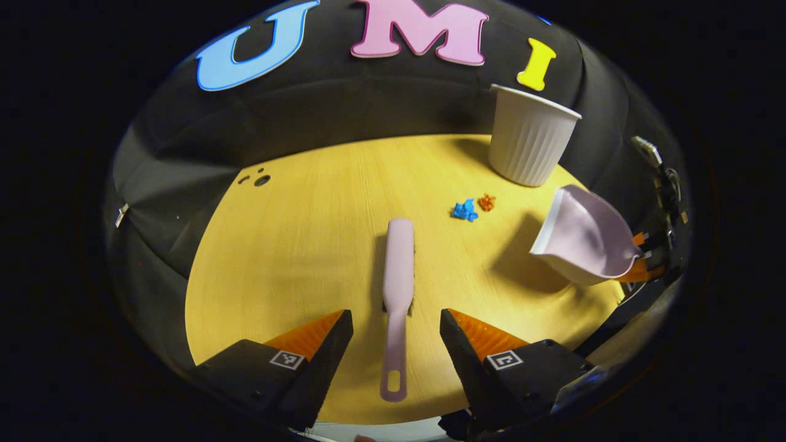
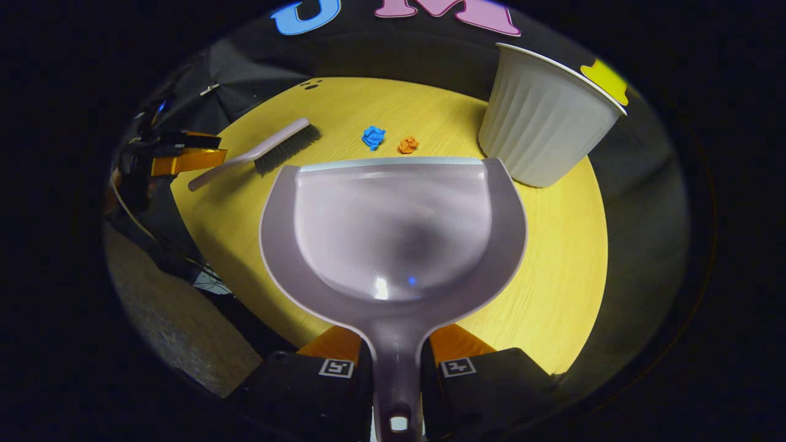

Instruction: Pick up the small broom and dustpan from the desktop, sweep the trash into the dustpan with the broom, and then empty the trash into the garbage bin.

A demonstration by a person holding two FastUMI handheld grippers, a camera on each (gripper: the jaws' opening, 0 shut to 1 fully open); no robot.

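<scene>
Broom handle lies lengthwise between spread jaws of left gripper, bristles beyond; right gripper jaws pinch dustpan handle.

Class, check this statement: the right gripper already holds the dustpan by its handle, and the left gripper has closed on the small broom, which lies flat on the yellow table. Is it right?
Not quite. In the left gripper view the left gripper is open, its fingers either side of the small broom handle without touching. The right gripper does hold the dustpan by its handle, and the broom lies flat on the table.
</scene>
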